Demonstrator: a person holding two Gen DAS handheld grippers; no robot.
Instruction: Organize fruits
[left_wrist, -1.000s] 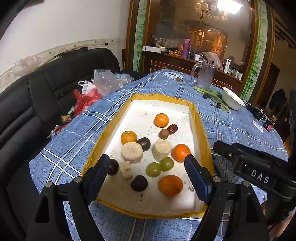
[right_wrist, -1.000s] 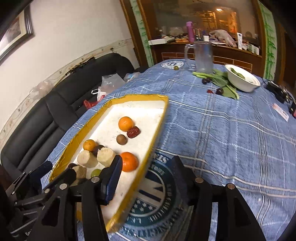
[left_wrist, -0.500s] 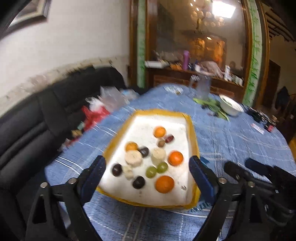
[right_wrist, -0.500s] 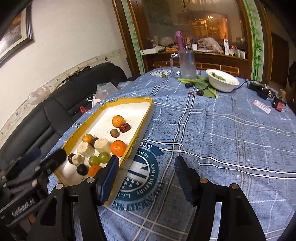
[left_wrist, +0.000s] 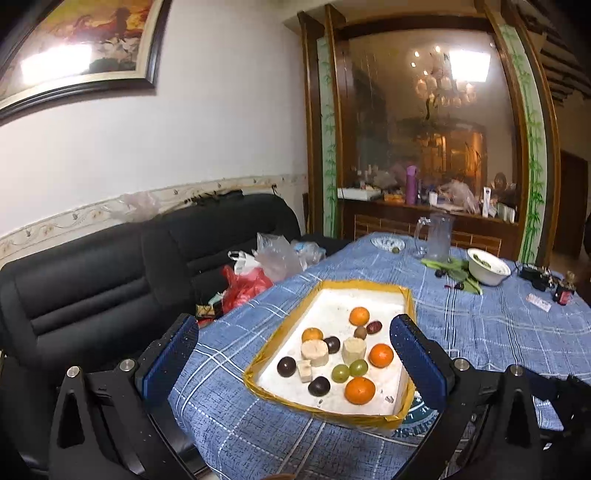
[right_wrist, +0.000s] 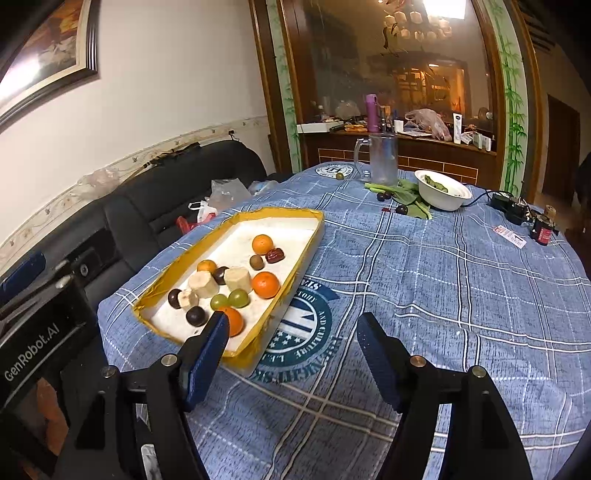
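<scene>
The fruits (left_wrist: 341, 356) are gathered mixed in the tray (left_wrist: 404, 413) on the table, both grippers (left_wrist: 293, 360) (right_wrist: 290, 354) are held spread and empty above, so the step cannot be told.

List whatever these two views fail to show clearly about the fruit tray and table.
- Nearest orange, right wrist view: partly covered by the right gripper finger.
- White bowl contents: too small in both views.
- Tray near right corner, left wrist view: hidden behind the left gripper finger.
- Sideboard items: blurred.
</scene>
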